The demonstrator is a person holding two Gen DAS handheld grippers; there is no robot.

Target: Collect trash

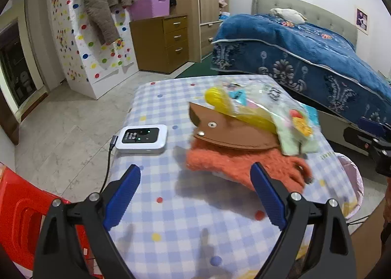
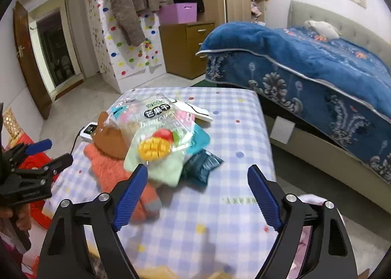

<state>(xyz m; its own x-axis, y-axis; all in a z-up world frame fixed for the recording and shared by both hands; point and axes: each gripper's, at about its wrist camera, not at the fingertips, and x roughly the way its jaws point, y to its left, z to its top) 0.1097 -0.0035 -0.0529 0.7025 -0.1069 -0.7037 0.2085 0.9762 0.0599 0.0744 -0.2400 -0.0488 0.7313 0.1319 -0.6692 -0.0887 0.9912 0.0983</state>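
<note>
Blue-and-white checked cloth covers the desk [image 1: 171, 205] in the left wrist view, and the left claw [image 1: 195, 191] hangs above it with its ribbed blue pads wide apart and nothing between them. The claw tilts downward toward the desk, its fingers running toward 12 o'clock. At 1 o'clock from it lies the heap to be sorted: an orange knitted piece [image 1: 232, 169] nearest, a brown leather pouch [image 1: 232, 132] on top of that, a yellow plastic item [image 1: 220, 100] behind, and a pale snack wrapper [image 1: 290, 130] draped at the right. A white device with a cable [image 1: 141, 138] sits apart at 11 o'clock. A pink-lined bin [image 1: 352, 181] shows at the desk's edge at 3 o'clock.

In the right wrist view the right claw [image 2: 198, 191] is likewise spread, empty, pitched down over the desk. The mango snack wrapper [image 2: 158, 142] lies at 11 o'clock, just beyond the left pad, with a dark teal packet [image 2: 202, 166] beside it at 12 o'clock. The left claw [image 2: 46, 154] appears at 9 o'clock, held by a hand [image 2: 14, 220] in its handle.

My reading is that nothing is held and a fresh pick is being set up. The next move likely calls for the right claw to go forward and down, straddle the teal packet or a wrapper edge, and pinch it without catching the knitted piece.
</note>
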